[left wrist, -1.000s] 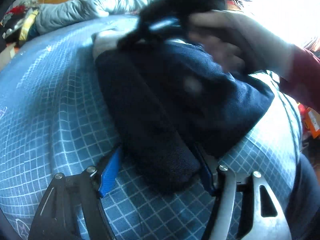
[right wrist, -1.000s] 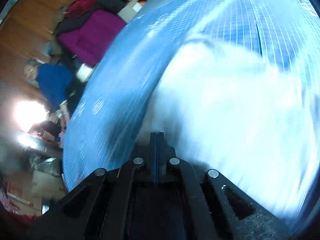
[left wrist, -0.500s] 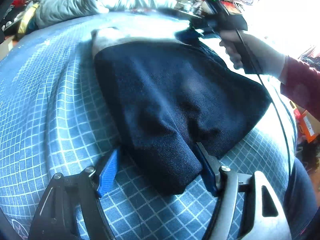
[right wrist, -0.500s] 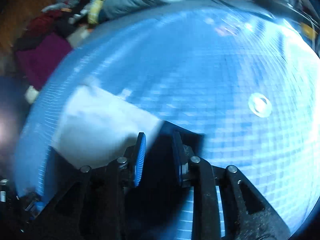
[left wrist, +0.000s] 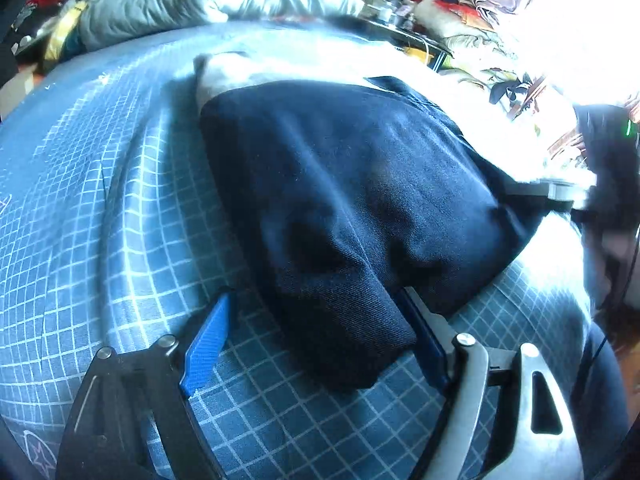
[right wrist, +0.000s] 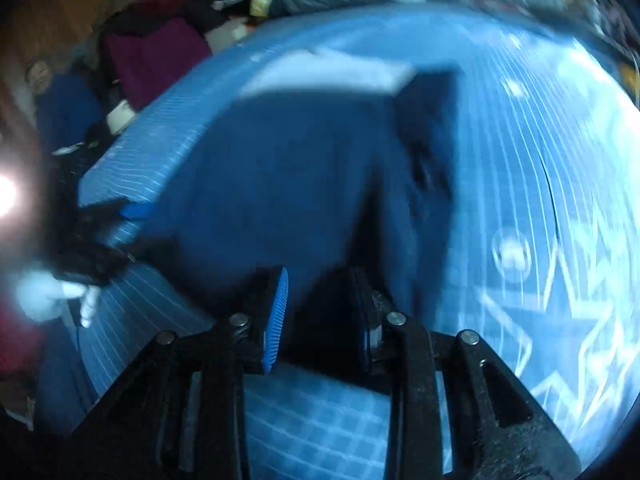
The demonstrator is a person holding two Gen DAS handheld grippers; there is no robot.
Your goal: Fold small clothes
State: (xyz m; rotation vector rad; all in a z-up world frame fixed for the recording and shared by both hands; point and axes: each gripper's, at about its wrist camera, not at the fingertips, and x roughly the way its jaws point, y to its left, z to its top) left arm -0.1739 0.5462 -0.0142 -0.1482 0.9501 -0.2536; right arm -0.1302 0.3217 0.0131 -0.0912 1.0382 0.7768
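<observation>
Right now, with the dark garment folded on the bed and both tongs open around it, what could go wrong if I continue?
1. The left tongs straddle only the near corner of the navy garment; closing there may pinch one layer and pull the fold apart.
2. The right wrist view is heavily blurred, so the right tongs could miss the edge or snag the blue checked bedsheet.
3. A white garment lies under the far edge and might drag along.

I see a bed (left wrist: 120, 208) in blue grid sheets; a dark navy garment (left wrist: 352, 184) lies mid-frame, grey duvet (left wrist: 208, 4) along the top.
</observation>
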